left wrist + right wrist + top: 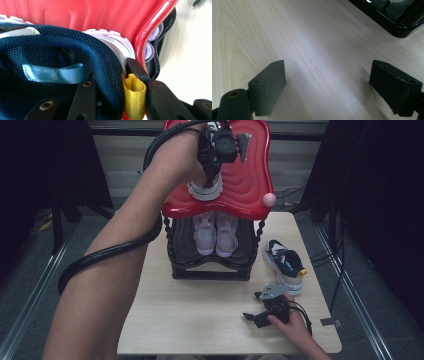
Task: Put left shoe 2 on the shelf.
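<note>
A navy mesh shoe (75,47) with a white sole (204,191) and a yellow heel tab (133,96) sits on the red top shelf (250,175) of a shoe rack. My left gripper (209,176) reaches down onto its heel. In the left gripper view my left gripper (110,68) is shut on the heel collar, one jaw inside the shoe and the other behind the yellow tab. Its mate, a navy and white shoe (285,262), lies on the table at the right. My right gripper (254,306) rests low over the wood near it, open, with bare table between its jaws (327,75).
A pair of pale pink shoes (216,232) stands on the rack's black lower shelf (210,272), whose corner also appears in the right gripper view (397,22). A pink ball knob (269,199) sits at the red shelf's right corner. The wooden table (200,320) is small, with floor on both sides.
</note>
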